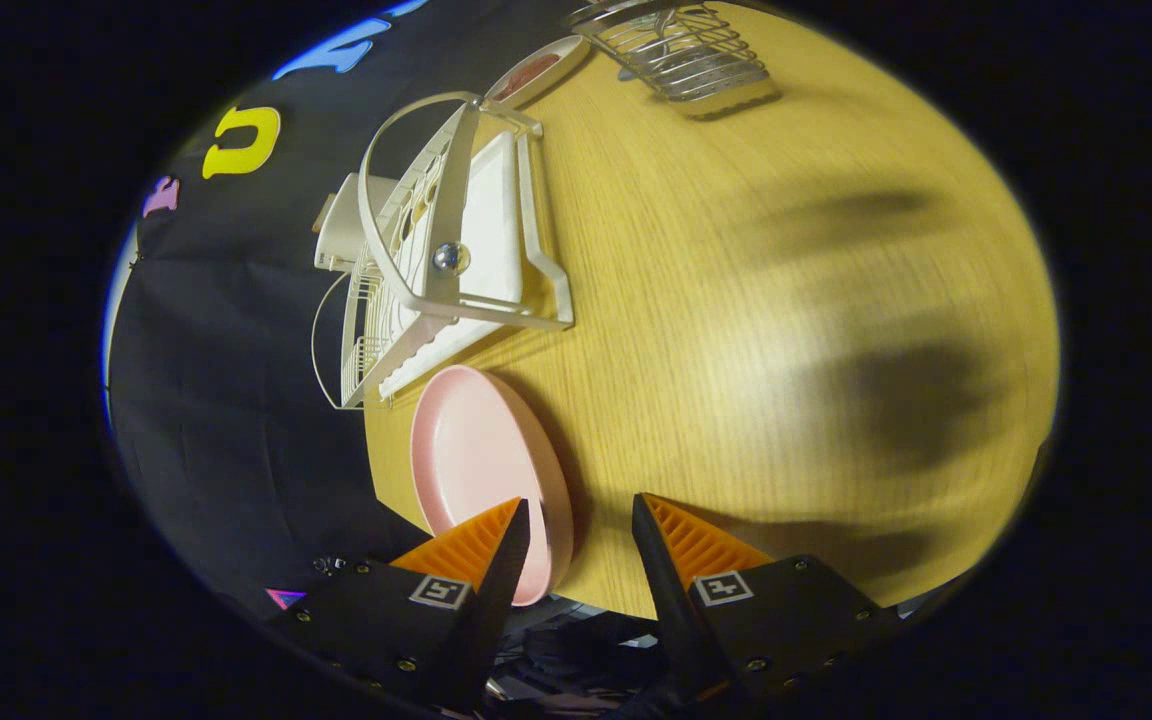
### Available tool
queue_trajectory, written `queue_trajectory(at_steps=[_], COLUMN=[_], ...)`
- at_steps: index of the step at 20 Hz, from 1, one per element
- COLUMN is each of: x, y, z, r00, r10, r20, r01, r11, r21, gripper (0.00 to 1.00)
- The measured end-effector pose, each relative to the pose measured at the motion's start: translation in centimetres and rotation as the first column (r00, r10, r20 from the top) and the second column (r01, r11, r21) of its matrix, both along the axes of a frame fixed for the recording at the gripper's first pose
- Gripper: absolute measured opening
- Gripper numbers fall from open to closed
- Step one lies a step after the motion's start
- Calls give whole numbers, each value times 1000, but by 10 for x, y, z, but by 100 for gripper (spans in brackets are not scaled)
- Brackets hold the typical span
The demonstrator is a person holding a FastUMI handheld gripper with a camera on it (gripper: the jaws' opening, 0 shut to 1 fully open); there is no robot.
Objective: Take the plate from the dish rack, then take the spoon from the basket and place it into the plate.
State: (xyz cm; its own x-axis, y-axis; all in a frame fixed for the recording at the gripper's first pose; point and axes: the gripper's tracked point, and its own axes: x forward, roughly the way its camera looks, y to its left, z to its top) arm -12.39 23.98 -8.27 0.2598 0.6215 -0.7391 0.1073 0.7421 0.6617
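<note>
Plate point(481, 455) out of the rack point(456, 250), lying on the bench point(736, 300) just beside it. Jaws point(581, 520) apart, gripping nothing, one finger over the plate's rim. Spoon yet to be fetched from the basket point(681, 50) well beyond.

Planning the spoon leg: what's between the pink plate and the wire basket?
Gripper view: bare wooden table between pink plate and wire basket; dish rack alongside.
</note>
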Motion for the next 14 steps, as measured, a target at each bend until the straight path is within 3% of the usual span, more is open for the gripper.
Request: queue_trajectory(at_steps=[3,7,11,14], x=[-1,27,69,100], y=[-20,-49,-87,-118], z=[4,44,103,139], r00=[999,962,844,741], r10=[-6,-72,-163,-248], r20=[42,263,510,624], r01=[8,96,263,413], r11=[1000,992,956,901], r21=[-24,-80,-130,-132], gripper=[67,72,71,72])
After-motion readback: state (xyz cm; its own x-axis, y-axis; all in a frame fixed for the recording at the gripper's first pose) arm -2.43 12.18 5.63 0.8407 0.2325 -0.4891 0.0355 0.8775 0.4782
